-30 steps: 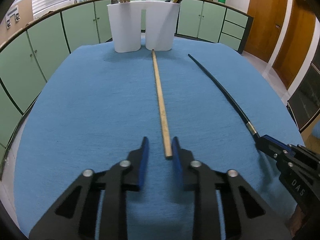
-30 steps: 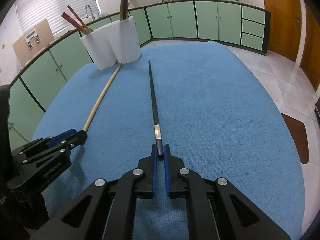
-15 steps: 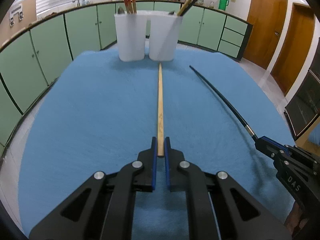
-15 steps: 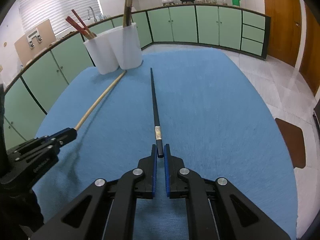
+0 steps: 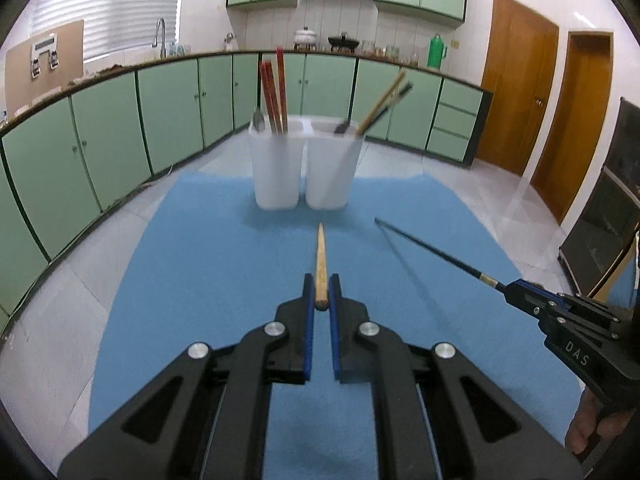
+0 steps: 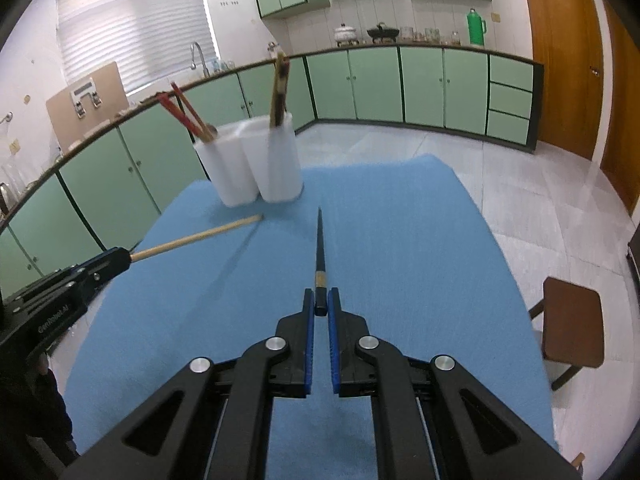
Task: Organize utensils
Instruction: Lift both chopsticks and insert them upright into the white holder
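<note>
My left gripper (image 5: 321, 292) is shut on the thick end of a wooden chopstick (image 5: 320, 258), held above the blue cloth (image 5: 208, 280) and pointing at the white two-part utensil holder (image 5: 306, 162). My right gripper (image 6: 321, 302) is shut on the end of a black chopstick (image 6: 319, 244), also lifted and pointing toward the holder (image 6: 256, 164). The holder's left cup has red chopsticks (image 5: 274, 92) and a spoon; its right cup has wooden and black chopsticks (image 5: 384, 102). The right gripper with the black chopstick (image 5: 436, 254) shows in the left wrist view; the left gripper with the wooden chopstick (image 6: 196, 238) shows in the right wrist view.
The blue cloth (image 6: 400, 240) covers the table. Green cabinets (image 5: 112, 140) run around the room behind the table. A brown stool (image 6: 572, 324) stands on the floor to the right of the table. Wooden doors (image 5: 516, 92) are at far right.
My left gripper closed on the wooden chopstick. Both grippers then lifted their chopsticks off the cloth, so the tips now hover short of the holder.
</note>
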Demonstrator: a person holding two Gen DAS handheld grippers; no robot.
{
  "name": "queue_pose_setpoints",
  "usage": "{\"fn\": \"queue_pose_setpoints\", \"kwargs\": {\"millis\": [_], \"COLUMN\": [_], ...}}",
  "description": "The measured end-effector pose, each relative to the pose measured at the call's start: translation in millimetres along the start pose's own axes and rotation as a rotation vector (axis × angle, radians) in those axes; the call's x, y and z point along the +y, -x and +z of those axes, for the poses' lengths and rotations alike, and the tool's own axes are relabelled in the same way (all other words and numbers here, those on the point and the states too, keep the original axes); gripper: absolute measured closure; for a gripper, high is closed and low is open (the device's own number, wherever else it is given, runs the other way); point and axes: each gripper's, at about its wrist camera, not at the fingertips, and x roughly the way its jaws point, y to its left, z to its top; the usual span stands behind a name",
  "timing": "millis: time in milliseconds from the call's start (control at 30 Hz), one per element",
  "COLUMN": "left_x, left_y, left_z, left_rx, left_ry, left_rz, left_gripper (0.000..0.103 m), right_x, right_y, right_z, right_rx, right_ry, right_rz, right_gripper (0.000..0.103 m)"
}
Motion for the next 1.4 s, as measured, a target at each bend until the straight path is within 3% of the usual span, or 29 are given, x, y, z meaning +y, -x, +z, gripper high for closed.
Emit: {"fn": "queue_pose_setpoints", "kwargs": {"millis": [400, 733, 967, 1200, 1400], "left_x": [5, 11, 4, 3, 4], "left_y": [24, 13, 29, 56, 62], "left_z": [58, 105, 136, 175, 212], "left_rx": [-0.114, -0.107, -0.165, -0.260, -0.322], "left_ry": [-0.035, -0.047, -0.120, -0.157, -0.181], "left_rz": [-0.043, -0.116, -0.130, -0.140, -0.101], "left_gripper": [0.097, 0.097, 0.097, 0.097, 0.097], "right_x": [9, 18, 37, 60, 80], "right_y": [26, 27, 36, 55, 54], "right_z": [65, 138, 182, 236, 286], "right_rx": [-0.055, 0.000, -0.002, -0.093, -0.208], "right_ry": [0.036, 0.076, 0.138, 0.180, 0.199], "right_rz": [0.051, 0.170, 0.230, 0.267, 0.231], "right_gripper": [0.096, 0.096, 0.097, 0.097, 0.097]}}
